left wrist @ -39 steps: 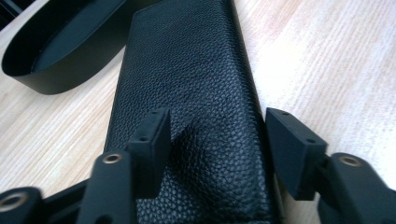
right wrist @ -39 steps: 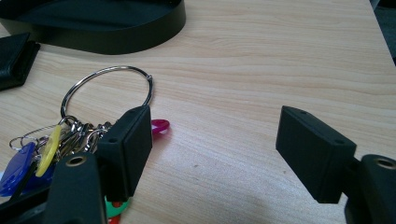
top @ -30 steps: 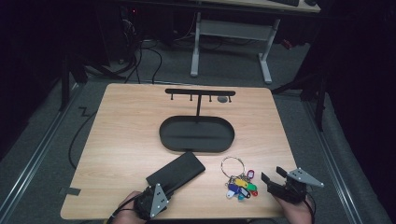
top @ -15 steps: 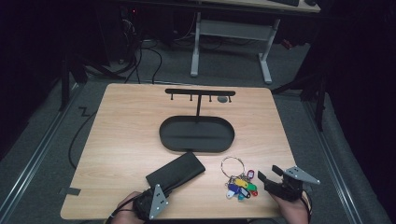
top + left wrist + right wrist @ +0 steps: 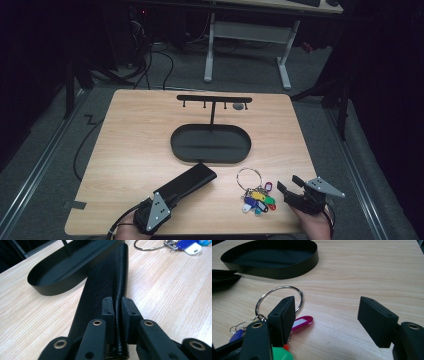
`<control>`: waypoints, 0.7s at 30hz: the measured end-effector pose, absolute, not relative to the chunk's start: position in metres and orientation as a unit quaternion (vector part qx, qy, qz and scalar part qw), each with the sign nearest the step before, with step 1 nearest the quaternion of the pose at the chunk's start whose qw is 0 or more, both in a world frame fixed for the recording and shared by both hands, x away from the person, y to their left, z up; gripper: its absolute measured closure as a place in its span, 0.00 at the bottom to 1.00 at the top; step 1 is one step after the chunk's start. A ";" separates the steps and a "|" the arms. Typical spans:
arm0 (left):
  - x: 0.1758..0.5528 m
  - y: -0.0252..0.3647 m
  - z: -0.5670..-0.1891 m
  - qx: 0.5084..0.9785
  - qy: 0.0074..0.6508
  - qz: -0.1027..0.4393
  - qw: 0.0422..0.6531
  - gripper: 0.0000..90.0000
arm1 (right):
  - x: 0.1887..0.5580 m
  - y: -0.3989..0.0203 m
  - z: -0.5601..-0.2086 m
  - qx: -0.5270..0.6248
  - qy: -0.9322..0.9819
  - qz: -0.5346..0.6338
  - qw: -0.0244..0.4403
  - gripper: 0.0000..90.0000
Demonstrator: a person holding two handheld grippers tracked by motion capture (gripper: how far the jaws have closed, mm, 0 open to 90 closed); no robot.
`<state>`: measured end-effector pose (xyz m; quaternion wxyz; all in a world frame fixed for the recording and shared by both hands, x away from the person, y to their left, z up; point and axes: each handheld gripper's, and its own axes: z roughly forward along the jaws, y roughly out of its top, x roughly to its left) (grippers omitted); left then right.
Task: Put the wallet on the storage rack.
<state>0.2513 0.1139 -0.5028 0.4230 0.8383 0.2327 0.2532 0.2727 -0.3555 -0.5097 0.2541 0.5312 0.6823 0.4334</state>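
A long black leather case (image 5: 186, 184) lies on the wooden table near its front edge. My left gripper (image 5: 171, 201) is shut on the case's near end; in the left gripper view the jaws pinch the stitched seam of the case (image 5: 106, 282), with the gripper (image 5: 117, 303) low over the wood. To the right lies a metal key ring (image 5: 249, 178) with several coloured tags (image 5: 257, 200). My right gripper (image 5: 290, 184) stands open just right of the tags. In the right gripper view the gripper (image 5: 327, 312) holds nothing, and its left jaw stands beside the key ring (image 5: 298, 303) and a magenta tag (image 5: 302, 322).
A black oval tray (image 5: 210, 156) sits mid-table, with a thin T-shaped hook rack (image 5: 214, 100) rising from its far side. The tray (image 5: 274, 272) lies beyond the key ring. Bare wood (image 5: 135, 135) spreads left of the tray. Desk legs and cables stand on the floor behind.
My right gripper has edged a little to the left, closer to the key tags. The left gripper and the case have stayed put.
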 end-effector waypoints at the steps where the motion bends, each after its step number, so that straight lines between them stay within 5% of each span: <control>1: 0.251 0.114 -0.502 0.838 0.235 0.253 0.424 0.91 | 0.274 -0.355 -0.510 0.533 0.681 0.434 0.252 0.35; 21: 0.257 0.151 -0.492 0.779 0.292 0.213 0.513 0.92 | 0.287 -0.348 -0.516 0.540 0.684 0.428 0.240 0.36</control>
